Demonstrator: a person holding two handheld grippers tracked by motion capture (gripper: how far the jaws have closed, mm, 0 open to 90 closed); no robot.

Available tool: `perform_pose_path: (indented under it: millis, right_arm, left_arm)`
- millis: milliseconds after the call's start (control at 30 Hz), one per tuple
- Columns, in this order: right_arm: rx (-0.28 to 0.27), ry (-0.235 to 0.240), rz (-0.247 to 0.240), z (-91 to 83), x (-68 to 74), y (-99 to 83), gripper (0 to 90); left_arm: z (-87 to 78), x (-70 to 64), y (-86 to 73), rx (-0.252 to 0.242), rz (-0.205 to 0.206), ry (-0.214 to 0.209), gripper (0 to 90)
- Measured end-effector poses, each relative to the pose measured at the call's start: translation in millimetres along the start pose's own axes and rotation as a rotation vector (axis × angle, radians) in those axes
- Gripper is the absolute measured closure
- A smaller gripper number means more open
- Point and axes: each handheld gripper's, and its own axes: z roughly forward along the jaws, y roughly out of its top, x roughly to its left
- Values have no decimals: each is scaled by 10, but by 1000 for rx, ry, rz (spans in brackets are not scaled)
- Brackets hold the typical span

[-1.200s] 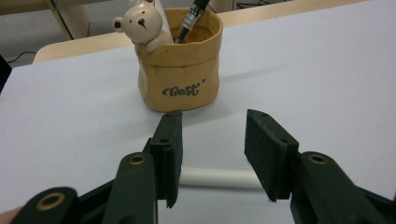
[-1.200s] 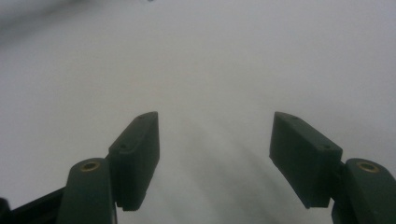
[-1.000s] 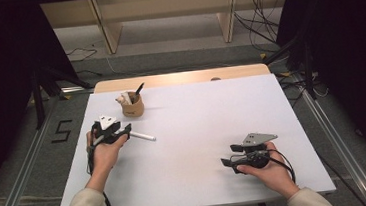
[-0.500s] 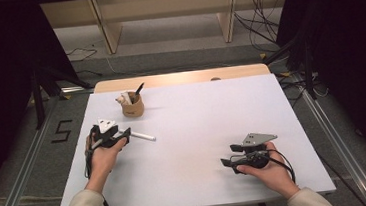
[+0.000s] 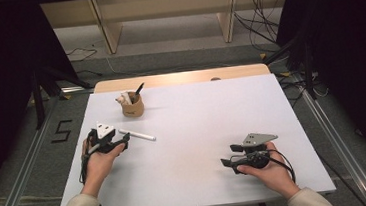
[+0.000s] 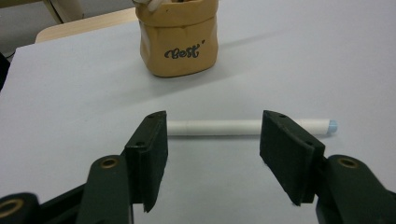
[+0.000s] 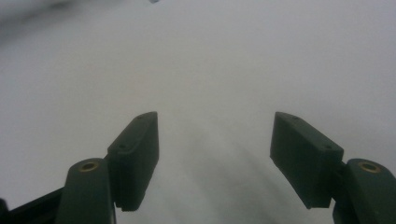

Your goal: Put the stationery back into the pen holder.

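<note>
Since a second ago, left claw [image 6: 212, 140] eased slightly nearer, jaws wide and empty, bracketing the white cylindrical marker [image 6: 233, 126] lying crosswise at 12 o'clock on the white bench [image 5: 212, 115]: likely ready for a pinch. Right claw [image 5: 225, 162] unmoved at 4 o'clock, open, empty. Farther off at 11 o'clock, tan "Best" pen pot [image 6: 179, 39], nothing blocking.

Place: a lab or recording studio.
Table [image 5: 251, 107]: white sheet on a wooden top, centre of the frame.
Surround: black curtains at left and right edges.
Floor: grey carpet with metal rails [image 5: 344, 156]; loose cables [image 5: 259, 21] at upper right; a "5" mark [image 5: 61, 131] at left.
</note>
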Motion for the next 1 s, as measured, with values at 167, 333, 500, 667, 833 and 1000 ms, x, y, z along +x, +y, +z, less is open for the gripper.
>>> perform_pose_path:
  millis: [167, 333, 500, 667, 833, 1000]
  right_arm:
    - [1, 1, -1, 2, 1, 0, 332]
    - [2, 4, -8, 7, 1, -1, 332]
    - [-2, 3, -2, 4, 3, 2, 332]
    - [-2, 4, -3, 5, 8, 6, 332]
    - [-2, 5, -1, 11, 8, 7, 333]
    - [-1, 5, 1, 10, 13, 10, 333]
  left_arm:
    - [-41, -63, -67, 19, 40, -15, 409]
    - [-67, -128, -69, 40, 115, -33, 391]
    - [-97, -165, -3, 45, 172, -58, 381]
    - [-111, -164, 30, 74, 225, -73, 380]
    - [-65, -153, 49, 120, 298, -116, 387]
    - [-29, -153, 72, 145, 377, -124, 399]
